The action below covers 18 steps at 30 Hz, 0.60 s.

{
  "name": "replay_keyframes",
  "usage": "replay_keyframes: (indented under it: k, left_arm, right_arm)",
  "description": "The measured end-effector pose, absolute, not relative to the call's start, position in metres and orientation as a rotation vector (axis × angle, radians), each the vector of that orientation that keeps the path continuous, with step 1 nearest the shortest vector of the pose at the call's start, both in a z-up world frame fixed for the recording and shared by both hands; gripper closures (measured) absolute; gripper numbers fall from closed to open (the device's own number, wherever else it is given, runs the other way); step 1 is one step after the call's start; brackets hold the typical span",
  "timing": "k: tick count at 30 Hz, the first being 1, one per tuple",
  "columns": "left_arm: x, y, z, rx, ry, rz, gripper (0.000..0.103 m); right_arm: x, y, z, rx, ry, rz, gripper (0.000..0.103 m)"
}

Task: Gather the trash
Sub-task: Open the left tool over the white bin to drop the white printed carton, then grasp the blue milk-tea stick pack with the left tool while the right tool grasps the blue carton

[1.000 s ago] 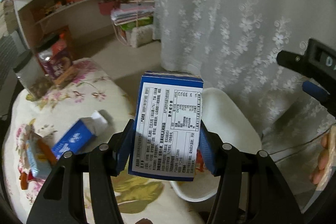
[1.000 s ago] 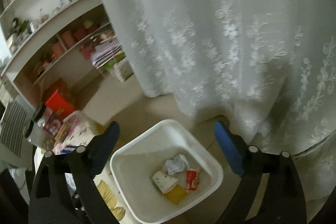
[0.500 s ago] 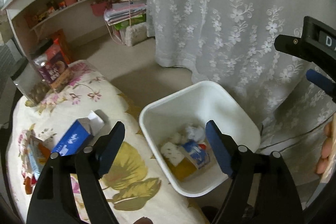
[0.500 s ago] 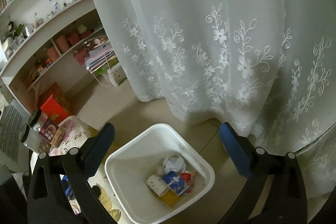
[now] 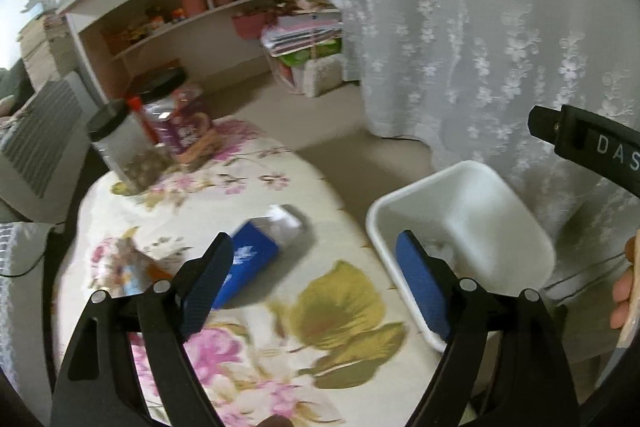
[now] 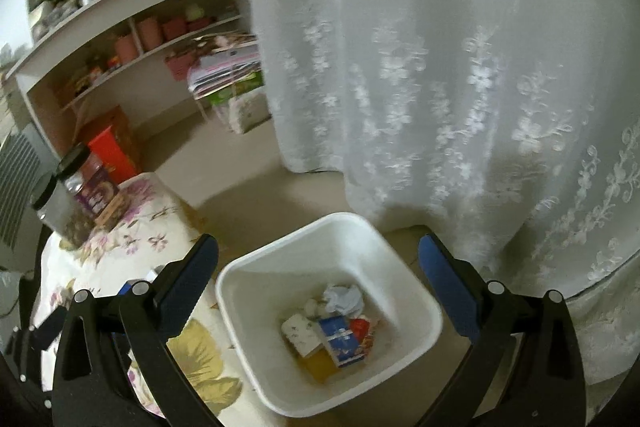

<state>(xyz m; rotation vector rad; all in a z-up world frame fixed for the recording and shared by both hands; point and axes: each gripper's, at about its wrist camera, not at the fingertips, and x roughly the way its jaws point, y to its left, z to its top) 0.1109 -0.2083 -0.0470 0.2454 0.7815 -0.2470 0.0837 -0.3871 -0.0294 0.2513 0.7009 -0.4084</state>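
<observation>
My left gripper (image 5: pixel 316 283) is open and empty above the flowered table (image 5: pixel 224 187). A blue and white carton (image 5: pixel 256 259) lies on the table just beyond its left finger. Small wrappers (image 5: pixel 128 271) lie further left. The white trash bin (image 5: pixel 460 195) stands on the floor to the right of the table. My right gripper (image 6: pixel 320 283) is open and empty above the bin (image 6: pixel 280 267). Inside lie a blue carton (image 6: pixel 340 341), crumpled paper (image 6: pixel 344 299), a white packet (image 6: pixel 300 335) and a red wrapper (image 6: pixel 360 329).
Two clear jars with black lids (image 5: pixel 128 147) and a purple snack pack (image 5: pixel 184 131) stand at the table's far edge. A white lace curtain (image 6: pixel 440 67) hangs behind the bin. Shelves (image 5: pixel 200 7) with pots line the back wall.
My left gripper opened and dropped the blue carton into the bin, then swung left over the table. My right gripper stayed open above the bin.
</observation>
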Motion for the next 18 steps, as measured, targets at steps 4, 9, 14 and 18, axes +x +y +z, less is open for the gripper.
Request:
replay_keyframes:
  k: [4, 9, 14, 18]
  left_arm:
    - [0.115, -0.180, -0.049, 0.237, 0.788, -0.192, 0.022]
    - [0.119, -0.143, -0.051, 0.216, 0.794, -0.129, 0.022]
    - [0.123, -0.107, -0.060, 0.210, 0.821, -0.073, 0.022]
    - [0.126, -0.083, -0.069, 0.184, 0.849, -0.038, 0.022]
  right_arm:
    - [0.091, -0.357, -0.031, 0.200, 0.712, -0.365, 0.007]
    - [0.100, -0.323, -0.038, 0.151, 0.736, -0.312, 0.007]
    - [0.111, -0.287, -0.049, 0.100, 0.777, -0.247, 0.007]
    - [0.118, -0.260, -0.057, 0.065, 0.798, -0.196, 0.007]
